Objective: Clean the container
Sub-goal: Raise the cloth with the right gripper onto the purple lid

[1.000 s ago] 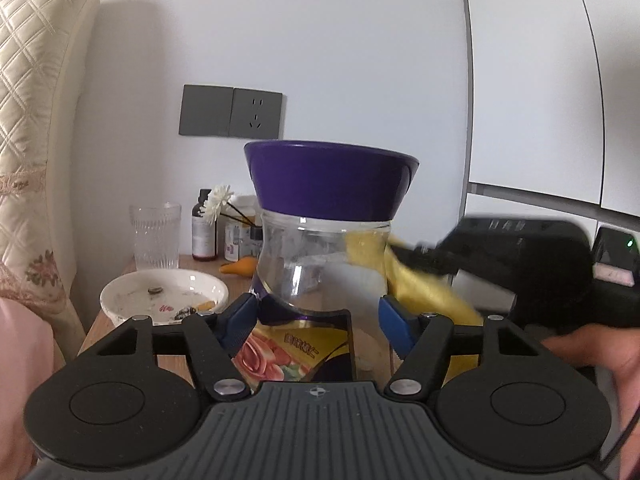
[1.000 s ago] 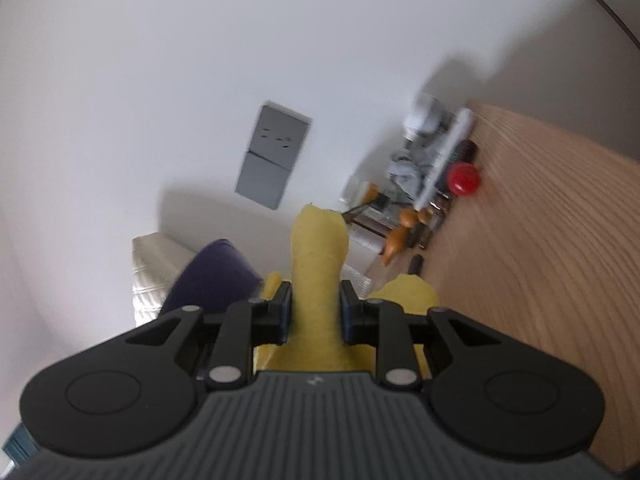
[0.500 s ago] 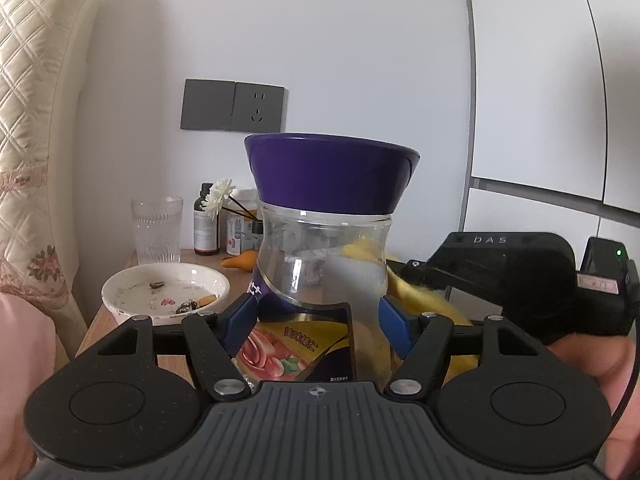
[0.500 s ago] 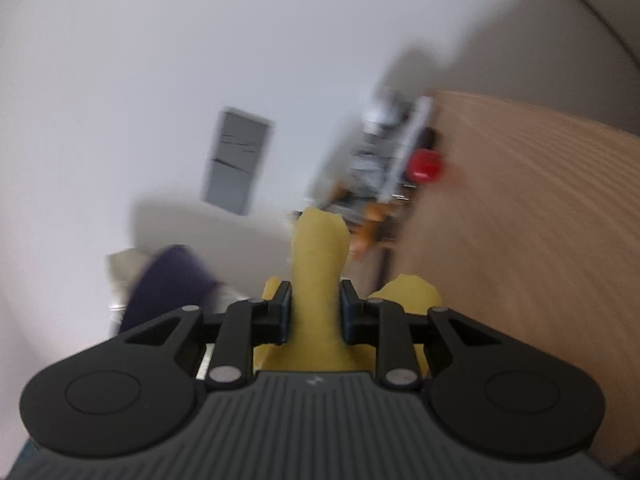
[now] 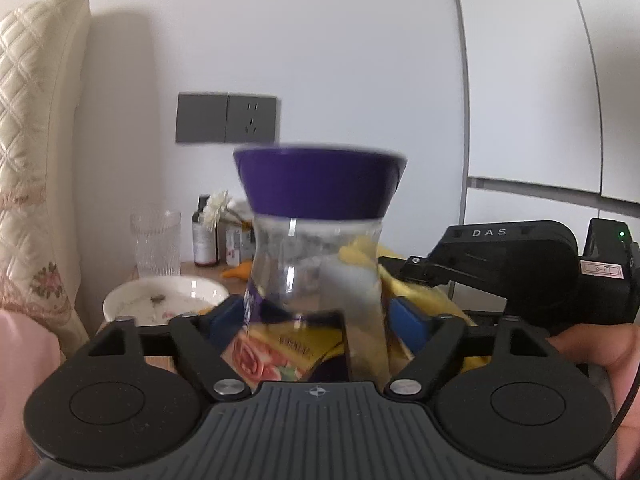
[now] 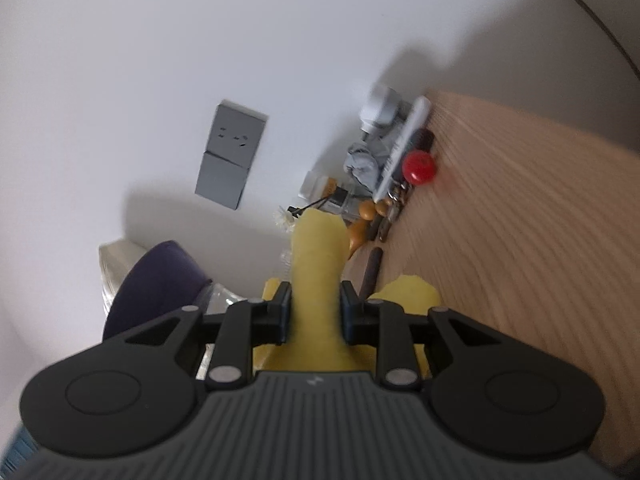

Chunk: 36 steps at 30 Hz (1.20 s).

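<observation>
okay, my left gripper clamps the clear jar at its waist, upright, purple lid on. my right gripper pinches the yellow cloth against the jar's right side. behind sit a white dish and a glass.

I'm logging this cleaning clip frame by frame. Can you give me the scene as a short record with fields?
left tool: shut on the jar, gripping its lower body
jar: clear, upright, purple lid on, flower label in front
right tool: shut on the yellow cloth
yellow cloth: beside the jar's right side; contact unclear
behind the jar: white dish with scraps, drinking glass, dark bottle
surface: wooden table
</observation>
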Motion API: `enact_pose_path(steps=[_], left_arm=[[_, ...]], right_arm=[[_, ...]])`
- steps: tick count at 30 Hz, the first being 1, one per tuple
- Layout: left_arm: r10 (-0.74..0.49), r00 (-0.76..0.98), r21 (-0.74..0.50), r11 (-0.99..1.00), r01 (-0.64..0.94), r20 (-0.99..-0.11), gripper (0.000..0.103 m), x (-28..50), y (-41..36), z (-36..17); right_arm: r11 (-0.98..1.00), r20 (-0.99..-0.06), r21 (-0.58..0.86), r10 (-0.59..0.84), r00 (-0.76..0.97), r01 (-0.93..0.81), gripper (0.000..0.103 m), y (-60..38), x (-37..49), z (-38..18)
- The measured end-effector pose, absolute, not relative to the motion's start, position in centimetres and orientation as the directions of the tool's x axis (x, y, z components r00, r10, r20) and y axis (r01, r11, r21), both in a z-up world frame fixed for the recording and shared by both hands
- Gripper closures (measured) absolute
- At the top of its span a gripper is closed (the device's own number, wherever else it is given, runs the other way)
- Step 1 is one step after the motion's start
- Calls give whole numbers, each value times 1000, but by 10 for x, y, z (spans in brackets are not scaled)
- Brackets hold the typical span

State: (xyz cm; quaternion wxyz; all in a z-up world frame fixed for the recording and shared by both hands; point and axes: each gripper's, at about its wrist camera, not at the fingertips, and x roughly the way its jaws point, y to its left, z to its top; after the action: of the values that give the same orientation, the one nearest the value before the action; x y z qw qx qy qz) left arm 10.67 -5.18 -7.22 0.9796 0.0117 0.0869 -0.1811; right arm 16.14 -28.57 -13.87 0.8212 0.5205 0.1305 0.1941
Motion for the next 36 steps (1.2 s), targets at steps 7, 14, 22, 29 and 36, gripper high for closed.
enact_pose_path(steps=[7,14,22,29,36], left_arm=[[-337,930,62,935,349,-145,8,99,-58,-54],[-339,915,86,927,365,-220,8,117,-75,-47],[-290,923,46,949,311,-252,8,133,-76,-47],[-271,931,54,955,292,-244,10,136,-86,-46],[-215,945,57,970,236,-247,22,136,-91,-49]], right_arm=[[565,5,786,399,917,-250,77,-306,137,-80],[751,-38,552,457,889,-363,78,-295,134,8],[835,-265,191,550,792,-516,79,-238,165,61],[817,-350,143,569,744,-558,79,-218,181,52],[791,-379,93,589,714,-604,79,-212,185,41]])
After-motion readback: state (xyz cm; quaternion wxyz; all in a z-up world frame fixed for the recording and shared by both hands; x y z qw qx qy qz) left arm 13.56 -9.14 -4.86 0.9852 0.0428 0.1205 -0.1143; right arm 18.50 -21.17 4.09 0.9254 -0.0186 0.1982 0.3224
